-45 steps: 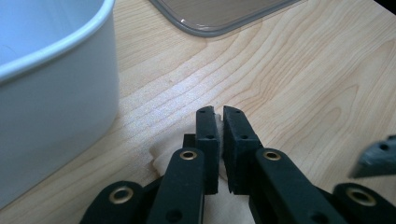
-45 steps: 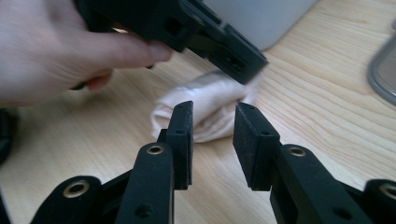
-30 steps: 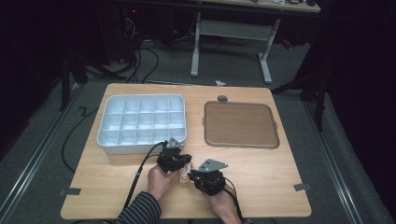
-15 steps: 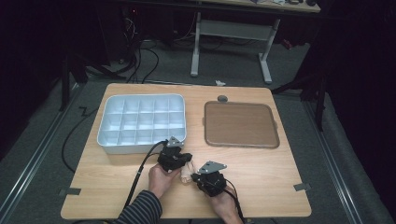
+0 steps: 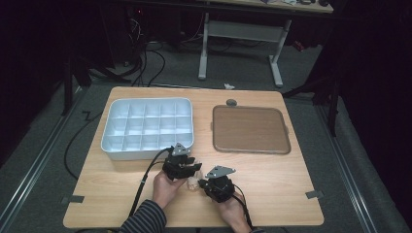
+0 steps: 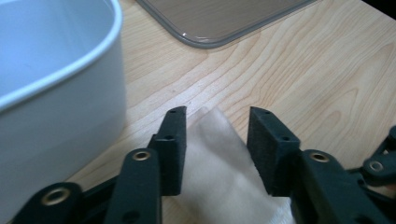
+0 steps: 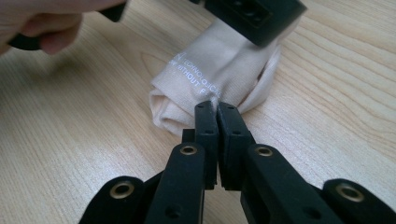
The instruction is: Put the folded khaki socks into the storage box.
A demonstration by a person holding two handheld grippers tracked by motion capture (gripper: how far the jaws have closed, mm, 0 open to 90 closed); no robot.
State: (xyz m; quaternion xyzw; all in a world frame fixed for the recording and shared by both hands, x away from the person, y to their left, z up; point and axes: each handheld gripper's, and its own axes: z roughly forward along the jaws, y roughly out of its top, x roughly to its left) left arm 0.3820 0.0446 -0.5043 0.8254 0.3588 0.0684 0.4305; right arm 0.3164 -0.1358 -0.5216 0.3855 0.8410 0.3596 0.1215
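Observation:
A rolled beige cloth (image 5: 193, 182) with faint white print lies on the wooden table near its front edge, between the two grippers. My left gripper (image 6: 217, 116) has just been opening its jaws. They now stand apart on either side of the cloth (image 6: 212, 168) without pressing it. In the high view the left gripper (image 5: 194, 171) sits just in front of the white tray. My right gripper (image 7: 215, 106) is shut, pinching a fold at the cloth's (image 7: 210, 70) near edge. It reaches in from the right (image 5: 203, 184).
A white tray with several compartments (image 5: 112, 145) stands at the back left, its wall (image 6: 60, 102) close to my left gripper. A brown flat tray (image 5: 250, 129) lies at the back right. A small dark round object (image 5: 231, 102) sits behind it.
Both hands have stayed in place. The left gripper's jaws look wider apart than before.

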